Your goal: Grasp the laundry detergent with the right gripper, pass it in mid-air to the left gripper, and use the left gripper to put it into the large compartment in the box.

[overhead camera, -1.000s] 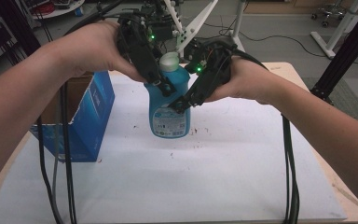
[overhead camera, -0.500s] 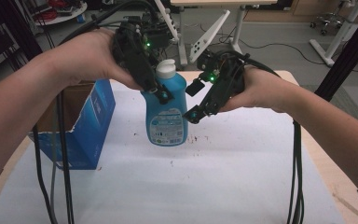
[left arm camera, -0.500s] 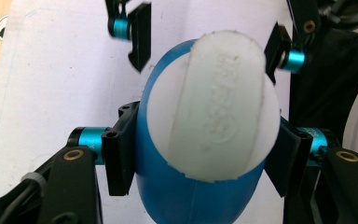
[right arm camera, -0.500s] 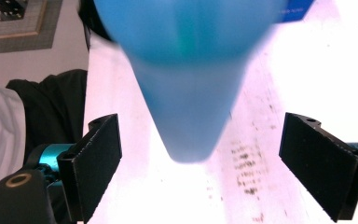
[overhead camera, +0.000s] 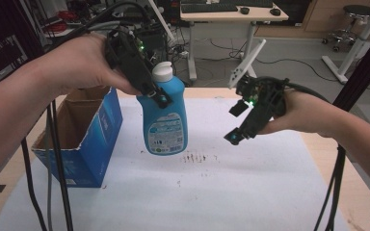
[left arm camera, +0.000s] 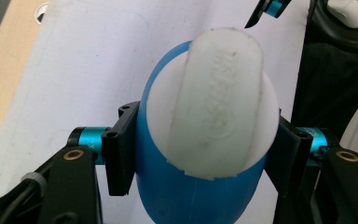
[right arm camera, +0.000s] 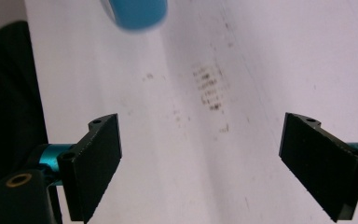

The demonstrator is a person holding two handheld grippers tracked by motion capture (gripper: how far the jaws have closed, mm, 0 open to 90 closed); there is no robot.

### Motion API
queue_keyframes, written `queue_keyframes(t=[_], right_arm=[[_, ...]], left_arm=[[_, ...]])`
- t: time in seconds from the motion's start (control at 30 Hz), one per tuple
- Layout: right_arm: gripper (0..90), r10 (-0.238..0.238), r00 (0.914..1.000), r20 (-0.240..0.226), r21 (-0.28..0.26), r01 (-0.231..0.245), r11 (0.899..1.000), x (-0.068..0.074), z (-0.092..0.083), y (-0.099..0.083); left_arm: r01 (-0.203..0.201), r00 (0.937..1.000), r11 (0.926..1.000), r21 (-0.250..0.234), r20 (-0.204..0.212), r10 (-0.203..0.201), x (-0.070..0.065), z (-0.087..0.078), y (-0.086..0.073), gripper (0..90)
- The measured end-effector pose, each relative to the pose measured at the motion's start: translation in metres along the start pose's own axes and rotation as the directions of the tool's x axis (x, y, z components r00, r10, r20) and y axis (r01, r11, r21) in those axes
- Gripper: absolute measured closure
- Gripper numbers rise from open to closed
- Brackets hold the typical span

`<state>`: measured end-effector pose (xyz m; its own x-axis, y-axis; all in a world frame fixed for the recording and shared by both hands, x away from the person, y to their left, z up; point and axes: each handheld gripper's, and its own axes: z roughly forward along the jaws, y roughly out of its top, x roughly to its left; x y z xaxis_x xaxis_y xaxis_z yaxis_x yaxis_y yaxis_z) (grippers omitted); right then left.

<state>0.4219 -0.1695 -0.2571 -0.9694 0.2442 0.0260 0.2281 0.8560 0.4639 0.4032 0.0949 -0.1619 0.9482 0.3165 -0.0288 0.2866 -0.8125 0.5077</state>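
A blue bottle with a white cap hangs upright in the air above the white sheet. My left gripper is shut on its shoulder just below the cap. In the left gripper view the cap faces the camera, with a black pad pressed on each side of the blue body. My right gripper hovers to the right of the bottle, well apart from it. Its jaws have just been opening and stand wide, with nothing between them. The bottle's base shows at that view's top.
An open blue cardboard box stands on the table's left side, close to the hanging bottle. Small brown stains mark the sheet under the bottle. Black cables hang from both hands. The wooden table edge runs along the right.
The left gripper has raised the bottle off the sheet and carried it slightly left. The right gripper has come off the bottle's side, moved right, and its jaws stand wider.
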Motion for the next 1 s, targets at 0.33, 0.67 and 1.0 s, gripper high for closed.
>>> queue_keyframes(t=[0.33,0.67,1.0], right_arm=[[12.5,0.060,0.9975,0.038,0.072,-0.063,0.995,-0.014,-0.008,-0.024],[12.5,0.114,0.9908,0.073,0.090,-0.120,0.989,-0.025,-0.018,-0.043],[12.5,0.176,0.9768,0.121,0.057,-0.184,0.981,-0.041,-0.041,-0.064]], left_arm=[[0.104,0.9923,0.9925,-0.063,-0.061,-0.108,0.007,-0.040,-0.015,36.8],[0.235,0.9536,0.9625,-0.136,-0.160,-0.255,0.017,-0.090,-0.040,36.9],[0.345,0.8751,0.9161,-0.204,-0.283,-0.393,0.023,-0.135,-0.075,37.0]])
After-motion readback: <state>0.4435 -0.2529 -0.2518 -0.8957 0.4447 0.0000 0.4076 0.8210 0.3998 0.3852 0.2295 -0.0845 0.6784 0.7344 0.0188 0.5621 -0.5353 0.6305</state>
